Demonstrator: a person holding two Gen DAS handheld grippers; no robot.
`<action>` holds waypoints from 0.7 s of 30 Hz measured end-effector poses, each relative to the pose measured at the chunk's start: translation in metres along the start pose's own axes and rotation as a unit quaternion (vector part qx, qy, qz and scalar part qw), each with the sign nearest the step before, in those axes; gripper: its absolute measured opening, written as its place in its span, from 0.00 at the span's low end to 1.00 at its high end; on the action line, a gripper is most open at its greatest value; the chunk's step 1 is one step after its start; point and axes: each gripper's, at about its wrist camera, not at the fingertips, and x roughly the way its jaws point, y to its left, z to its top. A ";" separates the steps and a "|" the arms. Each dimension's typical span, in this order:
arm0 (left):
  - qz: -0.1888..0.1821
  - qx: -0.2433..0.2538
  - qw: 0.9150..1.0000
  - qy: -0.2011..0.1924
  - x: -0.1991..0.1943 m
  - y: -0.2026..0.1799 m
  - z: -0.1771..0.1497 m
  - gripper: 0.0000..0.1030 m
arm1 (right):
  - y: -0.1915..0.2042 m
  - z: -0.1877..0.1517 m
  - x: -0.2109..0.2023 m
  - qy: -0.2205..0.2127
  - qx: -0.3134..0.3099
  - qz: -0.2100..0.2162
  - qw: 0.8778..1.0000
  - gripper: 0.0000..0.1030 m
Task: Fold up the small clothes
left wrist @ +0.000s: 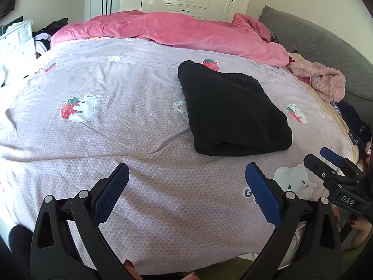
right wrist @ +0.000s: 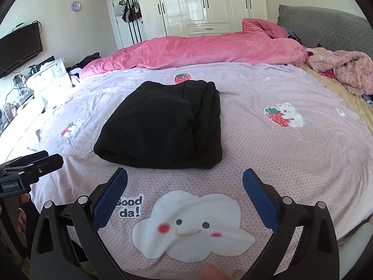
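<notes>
The black garment (right wrist: 160, 123) lies folded into a thick rectangle on the bed (left wrist: 144, 121), near its middle and on the pale printed cover; its long axis runs from near to far, with the rolled, layered edge at the near end, facing both tools; the right hand-held gripper (right wrist: 185, 179) sits just short of that near edge and almost square to it, jaws spread wide and holding nothing; the left hand-held gripper (left wrist: 186, 175) is equally wide open and empty, but from it the garment lies ahead and off to the right, farther away; so the right one is judged the nearer and better lined up for any further tuck or lift; the fold looks complete, though the right side shows several loose layers; a pink fluffy garment (right wrist: 347, 72) waits at the far right, well apart.
</notes>
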 end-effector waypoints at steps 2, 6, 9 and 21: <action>0.002 0.000 1.000 0.000 0.000 0.000 0.000 0.91 | 0.000 0.000 0.000 0.000 0.000 0.000 1.000 0.96; 0.008 -0.002 1.000 0.001 0.000 0.001 0.000 0.91 | 0.000 0.000 0.000 -0.001 -0.001 -0.002 1.000 0.96; 0.010 -0.003 1.000 0.002 -0.001 0.002 -0.001 0.91 | 0.000 0.000 0.000 -0.002 -0.001 -0.002 1.000 0.96; 0.012 -0.002 1.000 -0.001 -0.004 0.002 0.000 0.91 | 0.004 -0.001 -0.001 -0.001 -0.003 0.002 1.000 0.96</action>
